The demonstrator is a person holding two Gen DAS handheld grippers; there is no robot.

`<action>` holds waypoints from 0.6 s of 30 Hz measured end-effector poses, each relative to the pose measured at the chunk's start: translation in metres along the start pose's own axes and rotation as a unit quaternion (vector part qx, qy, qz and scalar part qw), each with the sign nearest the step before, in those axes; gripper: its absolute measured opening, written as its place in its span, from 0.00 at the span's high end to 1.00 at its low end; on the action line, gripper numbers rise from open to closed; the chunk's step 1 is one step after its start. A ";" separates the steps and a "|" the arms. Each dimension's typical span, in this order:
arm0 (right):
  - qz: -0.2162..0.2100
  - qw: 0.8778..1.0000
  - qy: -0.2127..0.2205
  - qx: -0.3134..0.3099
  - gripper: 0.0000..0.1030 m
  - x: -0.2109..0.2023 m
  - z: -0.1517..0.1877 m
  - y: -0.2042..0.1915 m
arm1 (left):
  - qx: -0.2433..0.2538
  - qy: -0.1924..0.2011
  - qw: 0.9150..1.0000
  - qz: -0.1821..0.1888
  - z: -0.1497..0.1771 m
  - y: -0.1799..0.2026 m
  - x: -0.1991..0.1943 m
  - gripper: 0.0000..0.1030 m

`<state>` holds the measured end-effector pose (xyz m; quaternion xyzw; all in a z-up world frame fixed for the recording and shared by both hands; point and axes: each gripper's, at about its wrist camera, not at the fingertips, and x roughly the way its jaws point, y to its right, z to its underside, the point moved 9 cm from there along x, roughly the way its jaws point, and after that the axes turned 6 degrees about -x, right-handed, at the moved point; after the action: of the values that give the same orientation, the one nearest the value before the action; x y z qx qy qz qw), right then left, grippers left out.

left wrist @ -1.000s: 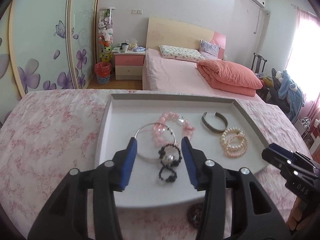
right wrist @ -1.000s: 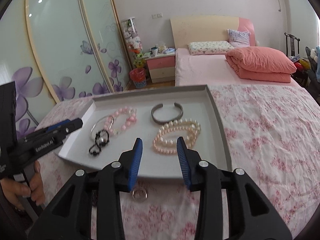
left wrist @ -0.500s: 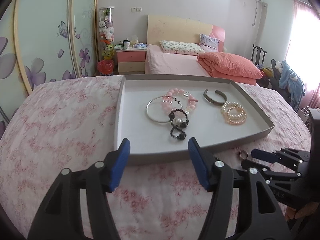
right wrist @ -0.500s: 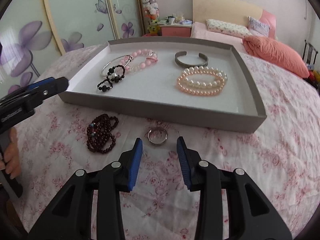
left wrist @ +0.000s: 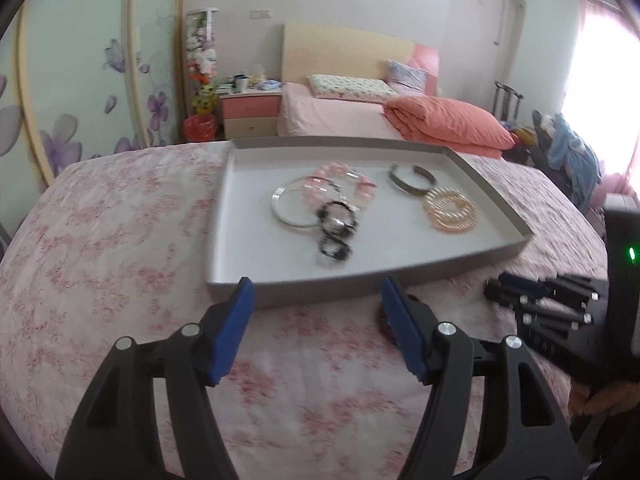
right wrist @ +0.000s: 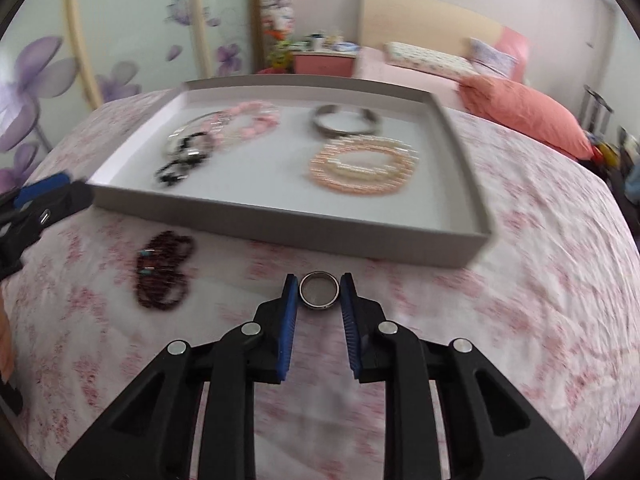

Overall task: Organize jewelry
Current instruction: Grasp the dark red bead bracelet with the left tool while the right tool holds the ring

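Observation:
A small silver ring (right wrist: pixel 319 291) lies flat on the pink floral cloth, just before the grey tray (right wrist: pixel 320 236). My right gripper (right wrist: pixel 319 283) straddles it, jaws closing, pads close on both sides but not visibly pressing. A dark red bead bracelet (right wrist: pixel 164 276) lies on the cloth to the left. The tray holds a pink bead bracelet (left wrist: pixel 340 184), a silver bangle (left wrist: pixel 292 208), a black bead bracelet (left wrist: pixel 336 232), a metal cuff (left wrist: pixel 412 180) and a pearl bracelet (left wrist: pixel 450 210). My left gripper (left wrist: pixel 317 282) hovers before the tray's near wall, jaws opening, nothing between them.
The table's floral cloth (left wrist: pixel 120 260) spreads wide to the left of the tray. Behind stand a pink bed (left wrist: pixel 360 120), a nightstand (left wrist: pixel 250 114) and sliding wardrobe doors (left wrist: pixel 80 80). A hand (left wrist: pixel 600 396) holds the right gripper's body.
My left gripper has drawn back from over the tray to the cloth and its jaws have widened. My right gripper has dropped onto the ring and its jaws have narrowed around it.

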<state>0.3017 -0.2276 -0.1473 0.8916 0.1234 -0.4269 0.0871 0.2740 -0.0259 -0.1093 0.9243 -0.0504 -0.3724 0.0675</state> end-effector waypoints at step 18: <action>0.008 0.999 -0.001 0.047 0.78 -0.005 0.011 0.034 | 0.056 -0.088 0.994 -0.019 0.036 0.066 0.049 0.28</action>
<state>0.3004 -0.2637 -0.1487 0.8954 0.0962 -0.4321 0.0480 0.2815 -0.1009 -0.1578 0.8912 -0.0592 -0.4497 0.0040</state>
